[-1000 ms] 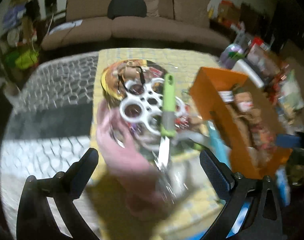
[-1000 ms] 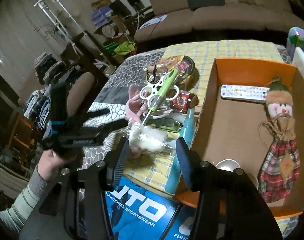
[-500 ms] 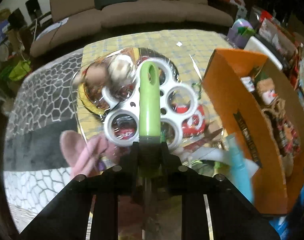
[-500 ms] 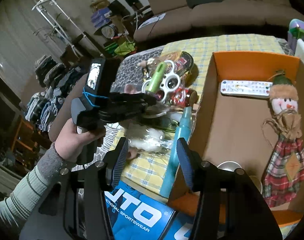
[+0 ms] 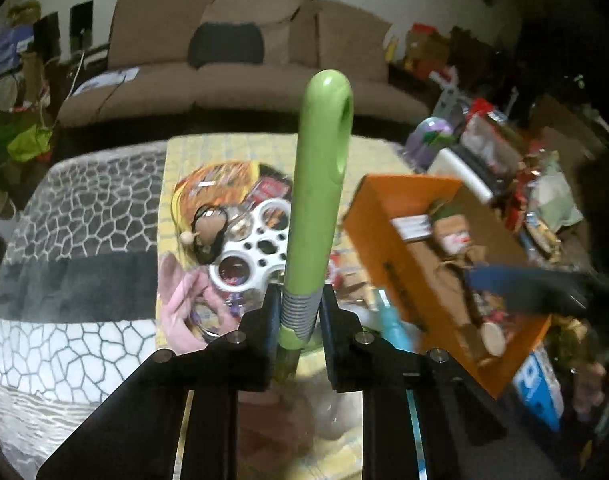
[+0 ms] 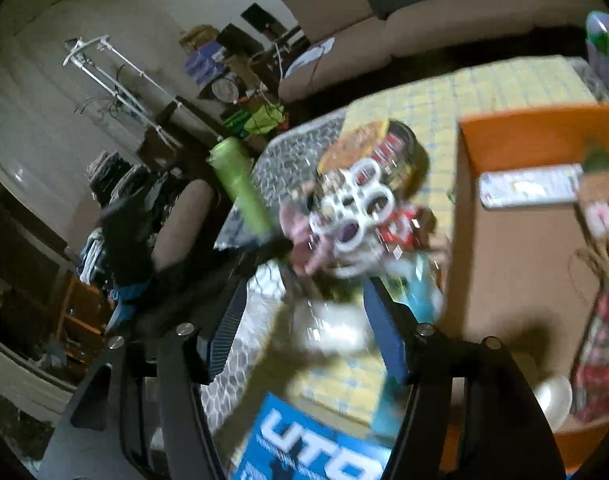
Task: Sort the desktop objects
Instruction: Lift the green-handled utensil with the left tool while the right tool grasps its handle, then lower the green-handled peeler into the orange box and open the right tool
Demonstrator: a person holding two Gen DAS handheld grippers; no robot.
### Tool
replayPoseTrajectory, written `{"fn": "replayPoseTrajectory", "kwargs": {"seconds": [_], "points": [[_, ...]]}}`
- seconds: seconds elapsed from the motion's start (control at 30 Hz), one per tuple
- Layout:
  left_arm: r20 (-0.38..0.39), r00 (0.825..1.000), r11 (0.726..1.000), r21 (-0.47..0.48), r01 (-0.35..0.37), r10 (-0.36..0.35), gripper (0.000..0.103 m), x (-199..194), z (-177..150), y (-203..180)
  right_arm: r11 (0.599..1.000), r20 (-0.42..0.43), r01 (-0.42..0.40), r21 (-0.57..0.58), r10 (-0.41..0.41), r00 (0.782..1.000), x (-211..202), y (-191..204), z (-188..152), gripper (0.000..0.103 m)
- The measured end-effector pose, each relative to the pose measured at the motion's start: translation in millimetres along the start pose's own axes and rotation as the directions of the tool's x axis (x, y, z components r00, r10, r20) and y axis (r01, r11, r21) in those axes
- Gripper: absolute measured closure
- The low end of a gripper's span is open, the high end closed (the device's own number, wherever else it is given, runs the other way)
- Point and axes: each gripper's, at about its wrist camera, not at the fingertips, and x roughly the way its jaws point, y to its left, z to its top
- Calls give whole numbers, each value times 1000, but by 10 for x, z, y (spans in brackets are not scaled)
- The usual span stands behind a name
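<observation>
My left gripper [image 5: 296, 316] is shut on a green-handled tool [image 5: 318, 196], gripping it at the grey ribbed collar, and holds it lifted above the table, handle pointing away. The tool also shows in the right wrist view [image 6: 240, 188]. Below lie a white ring holder [image 5: 252, 256], a small doll [image 5: 208, 232], a pink toy [image 5: 184, 304] and a teal bottle [image 5: 392, 328]. The orange box [image 5: 388, 240] stands to the right. My right gripper [image 6: 304, 336] is open and empty over the table's near edge, above a clear bag [image 6: 332, 328].
The orange box [image 6: 516, 128] holds a remote [image 6: 528, 190], a snowman doll [image 6: 600, 240] and a white cup [image 6: 552, 400]. A blue sportswear pack [image 6: 312, 440] lies at the table front. A sofa [image 5: 240, 64] stands behind; clutter fills the right side.
My left gripper closed on the green tool and lifted it off the white ring holder. My right gripper shifted, and its view is blurred.
</observation>
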Motion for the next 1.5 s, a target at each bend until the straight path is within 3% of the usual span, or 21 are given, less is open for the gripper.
{"fn": "replayPoseTrajectory", "kwargs": {"seconds": [0.23, 0.3, 0.33, 0.37, 0.4, 0.6, 0.77, 1.03, 1.13, 1.3, 1.5], "points": [[26, 1000, 997, 71, 14, -16, 85, -338, 33, -188, 973, 28, -54, -226, 62, 998, 150, 785, 253, 38], [46, 998, 998, 49, 33, -35, 86, -446, 27, -146, 966, 35, -44, -254, 55, 998, 163, 902, 241, 45], [54, 998, 998, 50, 29, -31, 86, -482, 24, -141, 968, 30, -31, -249, 40, 999, 191, 927, 247, 54], [61, 998, 998, 49, 30, -33, 86, -518, 17, -142, 970, 19, -51, -236, 57, 998, 202, 939, 242, 73], [60, 997, 998, 48, 39, -42, 87, -551, 13, -145, 974, 12, -78, -211, 82, 997, 205, 928, 238, 78], [93, 993, 994, 92, 62, -70, 87, -835, 82, -324, 977, 53, -183, -108, 189, 980, -80, 793, 220, 80], [102, 988, 979, 180, 98, -118, 88, -1020, 292, -821, 979, 102, -168, -117, 180, 978, -700, 694, 256, 82], [50, 973, 951, 227, 210, -227, 88, -630, 512, -1549, 996, 136, -86, -32, 90, 987, -1439, 89, 350, 82], [15, 972, 944, 243, 224, -234, 88, -369, 508, -1755, 991, 147, -114, 65, 103, 984, -1491, -351, 344, 82], [-55, 975, 951, 214, 222, -215, 87, 117, 458, -1824, 973, 128, -155, 171, 134, 983, -1205, -983, 341, 82], [-129, 981, 971, 171, 168, -147, 87, 606, 252, -1633, 962, 34, -156, 225, 152, 988, -530, -1466, 343, 82]]}}
